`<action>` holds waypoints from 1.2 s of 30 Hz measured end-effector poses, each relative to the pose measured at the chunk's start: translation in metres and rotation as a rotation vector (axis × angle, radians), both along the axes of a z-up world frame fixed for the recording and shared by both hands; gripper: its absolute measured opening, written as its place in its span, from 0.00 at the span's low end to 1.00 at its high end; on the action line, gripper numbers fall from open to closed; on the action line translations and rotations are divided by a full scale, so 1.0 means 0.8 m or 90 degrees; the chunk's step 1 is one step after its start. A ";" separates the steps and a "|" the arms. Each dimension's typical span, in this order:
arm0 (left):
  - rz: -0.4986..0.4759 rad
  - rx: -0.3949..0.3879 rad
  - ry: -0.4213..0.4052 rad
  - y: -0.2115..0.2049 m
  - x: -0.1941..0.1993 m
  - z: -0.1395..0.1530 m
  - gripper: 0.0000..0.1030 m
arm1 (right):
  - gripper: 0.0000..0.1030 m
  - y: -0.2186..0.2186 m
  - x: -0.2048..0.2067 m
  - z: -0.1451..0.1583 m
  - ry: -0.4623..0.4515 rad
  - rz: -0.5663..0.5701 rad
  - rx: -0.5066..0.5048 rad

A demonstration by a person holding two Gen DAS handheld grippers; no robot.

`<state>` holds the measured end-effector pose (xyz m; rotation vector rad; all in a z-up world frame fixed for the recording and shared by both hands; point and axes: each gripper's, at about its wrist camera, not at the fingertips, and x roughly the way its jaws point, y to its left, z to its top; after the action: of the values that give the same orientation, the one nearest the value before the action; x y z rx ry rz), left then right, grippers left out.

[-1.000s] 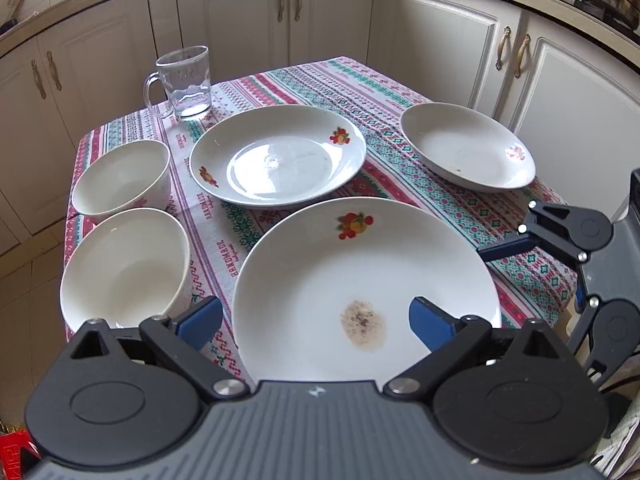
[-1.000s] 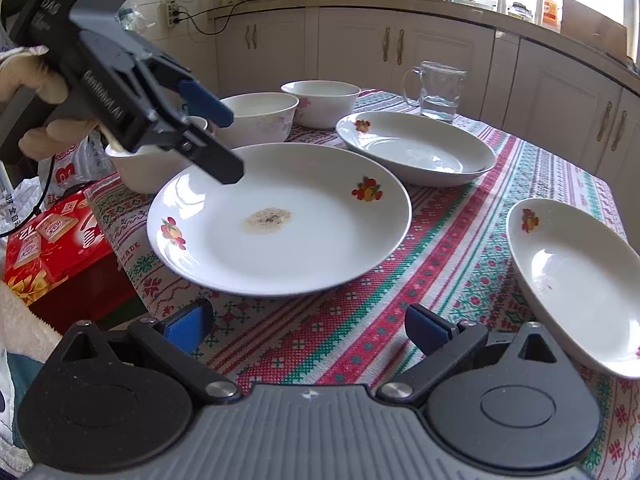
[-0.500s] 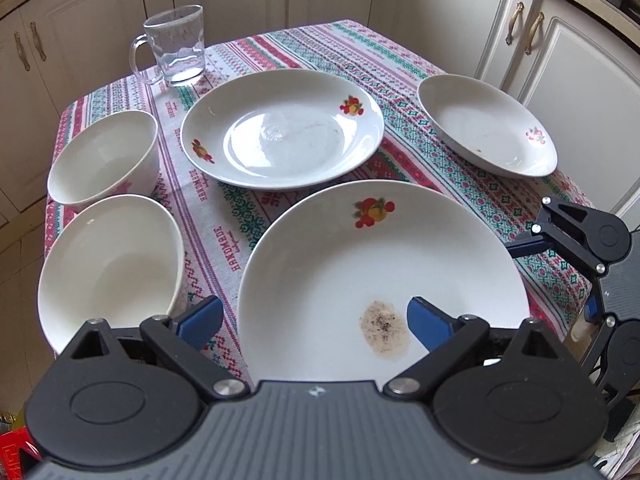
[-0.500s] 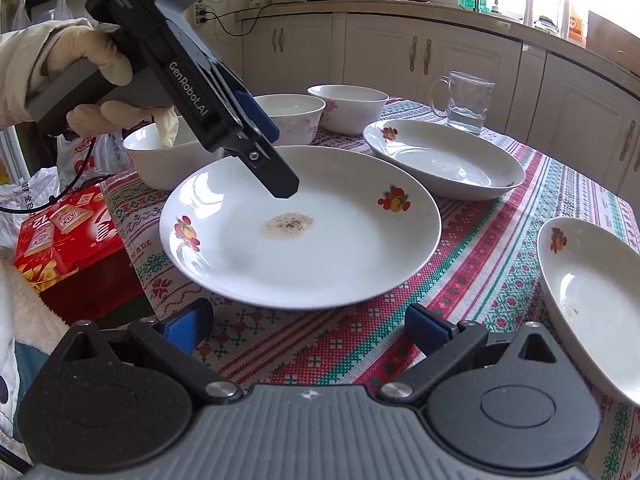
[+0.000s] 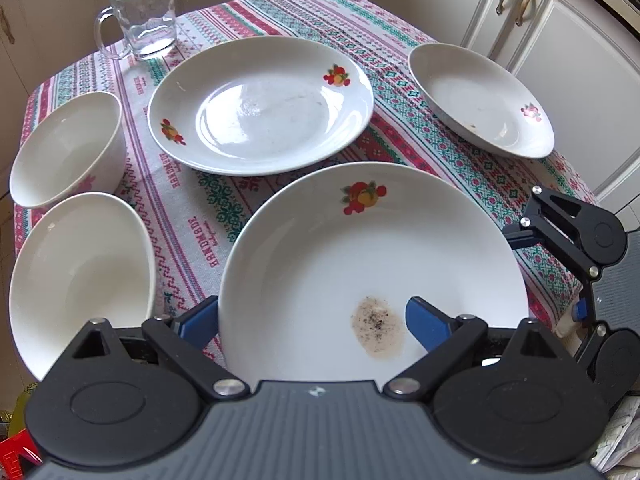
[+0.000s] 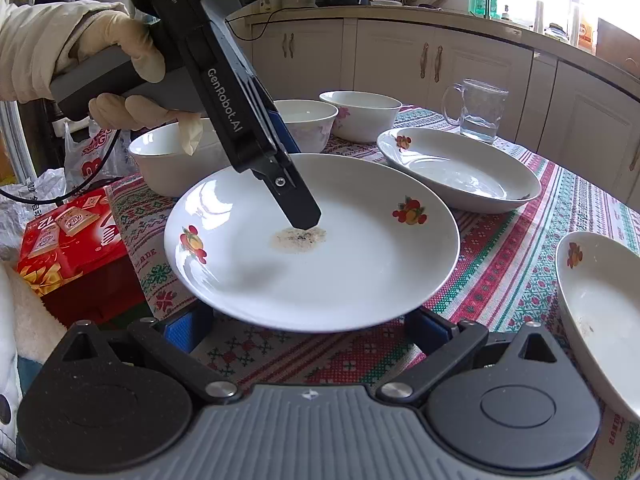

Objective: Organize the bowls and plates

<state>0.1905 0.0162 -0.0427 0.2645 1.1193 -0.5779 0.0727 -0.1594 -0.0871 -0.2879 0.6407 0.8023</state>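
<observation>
A large white plate (image 5: 372,240) with a brown stain lies nearest on the patterned tablecloth (image 5: 188,216). My left gripper (image 5: 312,320) straddles its near-left rim and its jaws are closing. One pad (image 5: 198,316) is outside the rim, the other over the stain, neither touching. From the right wrist view, a finger (image 6: 298,208) of the left gripper hovers just above the stain on the plate (image 6: 360,264). My right gripper (image 6: 308,330) is open, its fingertips hidden under the plate's near edge. A second plate (image 5: 260,104), a deep plate (image 5: 480,100) and two bowls (image 5: 68,148) (image 5: 80,276) lie around.
A glass mug (image 5: 140,16) stands at the far corner. A third bowl (image 6: 172,160) sits behind a gloved hand (image 6: 120,60) that holds the left gripper. A red box (image 6: 68,236) and bags lie off the table's left edge. White cabinets (image 6: 460,64) surround the table.
The left gripper has tipped further down and come in over the stained plate, its jaws narrowing around the rim. The right gripper has barely shifted.
</observation>
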 end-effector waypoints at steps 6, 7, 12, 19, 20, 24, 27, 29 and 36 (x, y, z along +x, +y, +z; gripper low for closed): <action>-0.009 0.006 0.022 -0.004 0.009 -0.002 0.93 | 1.00 0.001 0.001 -0.001 -0.001 -0.001 0.001; -0.010 0.006 0.025 -0.005 0.011 -0.003 0.93 | 1.00 0.001 0.001 -0.001 0.000 -0.001 0.001; -0.017 0.017 0.033 -0.008 0.014 -0.004 0.93 | 1.00 0.003 0.003 -0.002 0.000 -0.006 0.000; -0.019 0.019 0.035 -0.010 0.016 -0.004 0.93 | 1.00 0.003 0.002 -0.001 -0.001 -0.009 0.003; -0.017 0.017 0.036 -0.009 0.016 -0.004 0.93 | 1.00 0.003 0.002 -0.001 -0.001 -0.010 0.003; -0.012 0.011 0.044 -0.008 0.018 -0.004 0.93 | 1.00 0.003 0.002 0.000 0.000 -0.009 0.001; -0.011 0.009 0.048 -0.008 0.019 -0.004 0.93 | 1.00 0.001 0.003 0.001 0.004 -0.008 0.001; -0.009 0.006 0.051 -0.008 0.019 -0.003 0.93 | 1.00 0.000 0.003 0.002 0.005 -0.006 -0.001; -0.018 -0.008 0.070 -0.008 0.022 -0.004 0.93 | 1.00 -0.007 0.001 0.002 0.005 -0.003 -0.006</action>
<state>0.2080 0.0099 -0.0456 0.2410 1.2188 -0.6307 0.0738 -0.1651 -0.0853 -0.2920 0.6517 0.7967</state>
